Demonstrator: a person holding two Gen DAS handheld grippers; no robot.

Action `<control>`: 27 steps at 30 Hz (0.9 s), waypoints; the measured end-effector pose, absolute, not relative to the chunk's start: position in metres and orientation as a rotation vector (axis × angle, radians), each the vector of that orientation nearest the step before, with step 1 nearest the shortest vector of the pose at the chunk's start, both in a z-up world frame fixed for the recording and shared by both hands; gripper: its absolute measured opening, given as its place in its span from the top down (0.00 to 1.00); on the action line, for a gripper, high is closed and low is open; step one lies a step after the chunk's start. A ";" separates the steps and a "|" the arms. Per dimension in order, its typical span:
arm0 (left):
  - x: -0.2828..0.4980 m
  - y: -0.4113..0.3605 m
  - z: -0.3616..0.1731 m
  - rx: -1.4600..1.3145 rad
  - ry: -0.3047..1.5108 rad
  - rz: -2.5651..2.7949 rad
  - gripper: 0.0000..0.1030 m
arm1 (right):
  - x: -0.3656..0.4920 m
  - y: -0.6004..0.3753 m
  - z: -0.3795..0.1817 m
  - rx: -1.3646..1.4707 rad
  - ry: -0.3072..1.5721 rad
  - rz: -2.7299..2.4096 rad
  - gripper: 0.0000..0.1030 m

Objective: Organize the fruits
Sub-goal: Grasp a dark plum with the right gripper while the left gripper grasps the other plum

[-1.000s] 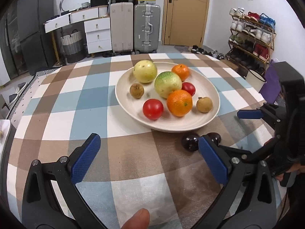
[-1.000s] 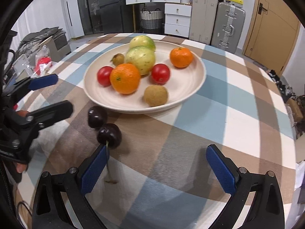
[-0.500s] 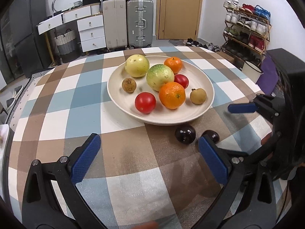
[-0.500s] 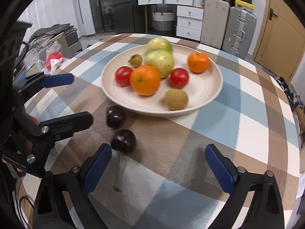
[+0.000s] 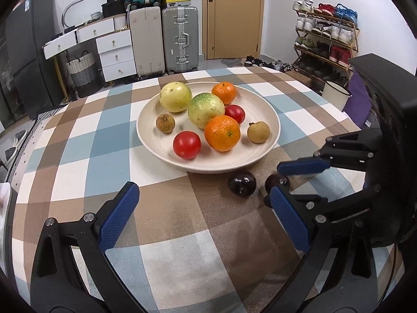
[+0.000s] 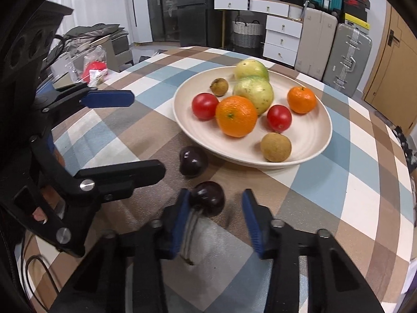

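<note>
Item: two small, dark purple, glossy round fruits on the checked blue, brown and white tablecloth (image 6: 325,182), just outside the near rim of the cream round ceramic plate (image 6: 307,140) that carries oranges, tomatoes and green fruit. The nearer dark fruit (image 6: 209,200) lies between the closing jaws of the right gripper (image 6: 215,208); one blue pad touches it, the other stands apart. The second dark fruit (image 6: 193,161) lies just beside the plate rim. Left gripper (image 5: 206,219) wide, holding nothing. Handling, judged: light, firm-skinned, slippery, prone to roll; grip across the middle, gently. Room: open cloth toward the near table edge; the plate rim must be cleared by lifting.
</note>
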State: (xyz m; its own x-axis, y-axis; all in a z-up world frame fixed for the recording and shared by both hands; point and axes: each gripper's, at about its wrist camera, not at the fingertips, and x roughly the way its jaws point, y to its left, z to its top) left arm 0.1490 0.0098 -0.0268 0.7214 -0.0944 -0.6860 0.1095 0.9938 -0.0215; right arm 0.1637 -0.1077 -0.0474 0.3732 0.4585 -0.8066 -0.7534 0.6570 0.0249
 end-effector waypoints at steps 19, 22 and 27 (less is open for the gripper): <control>0.168 0.000 -0.043 -0.014 0.869 -0.167 0.03 | 0.174 -0.135 -0.035 -0.295 0.870 0.746 0.74; 0.172 -0.007 -0.048 0.008 0.904 -0.179 0.15 | 0.175 -0.134 -0.039 -0.293 0.885 0.748 0.74; 0.182 -0.013 -0.051 0.009 0.921 -0.203 0.28 | 0.178 -0.133 -0.042 -0.293 0.901 0.750 0.74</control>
State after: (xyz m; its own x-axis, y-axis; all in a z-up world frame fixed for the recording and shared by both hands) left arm 0.1824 -0.0133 -0.0514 0.5871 -0.1701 -0.7914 0.1777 0.9809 -0.0790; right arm 0.1775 -0.1328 -0.0423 0.3926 0.4635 -0.7944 -0.6967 0.7137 0.0721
